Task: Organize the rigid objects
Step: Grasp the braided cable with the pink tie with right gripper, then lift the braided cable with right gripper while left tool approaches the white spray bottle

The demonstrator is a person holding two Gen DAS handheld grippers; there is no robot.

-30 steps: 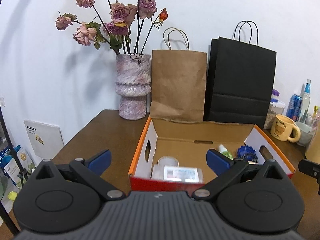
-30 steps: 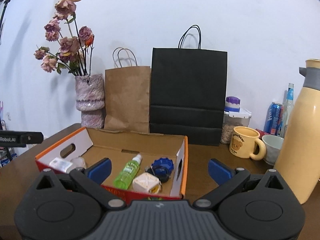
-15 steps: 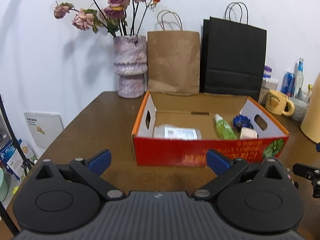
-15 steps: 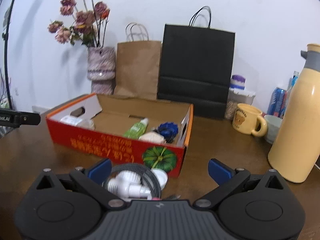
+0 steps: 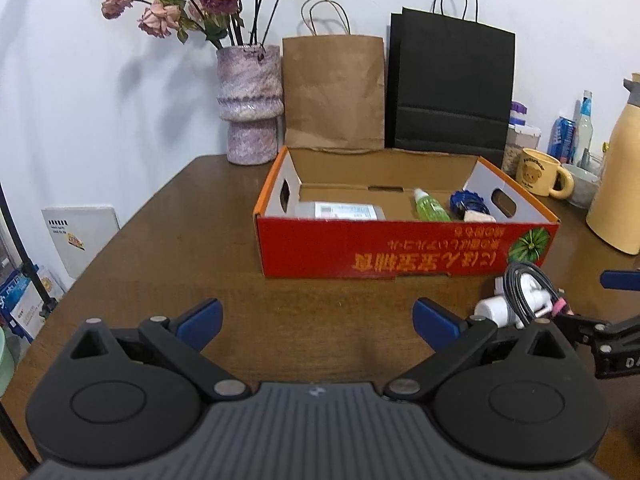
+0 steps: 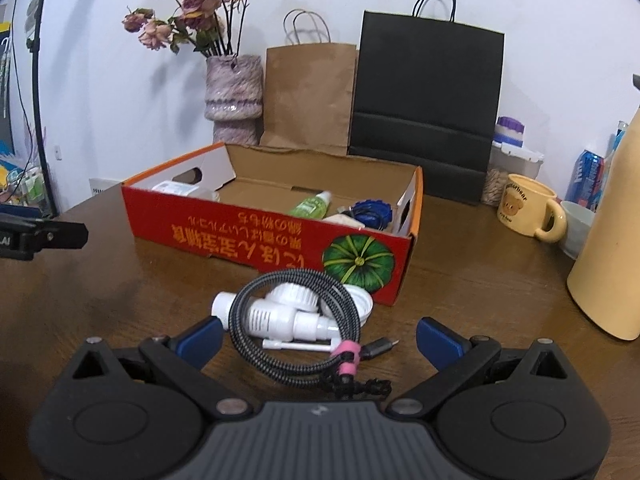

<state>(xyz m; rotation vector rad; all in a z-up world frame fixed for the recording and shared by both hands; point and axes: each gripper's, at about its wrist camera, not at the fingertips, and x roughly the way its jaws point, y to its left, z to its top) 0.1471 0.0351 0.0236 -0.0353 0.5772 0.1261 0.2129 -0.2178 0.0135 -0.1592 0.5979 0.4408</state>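
Left gripper [image 5: 316, 318] open w/ nothing between its blue fingers, over bare brown table [image 5: 168, 240], short of the red box [image 5: 400, 248]. Box holds, left to right: clear labelled packet [image 5: 340, 211], green bottle [image 5: 430, 208], blue round thing [image 5: 468, 202] (can't tell what), small white block [image 5: 478, 216]. Just in front of the box's right corner lie a white pump bottle [image 6: 276, 320] w/ a coiled braided cable [image 6: 296, 328] looped over it, touching. Right gripper [image 6: 318, 338] open, fingers either side of that cable, not clamped. Yellow mug [image 6: 528, 210] and tall cream jug [image 6: 612, 248] far right.
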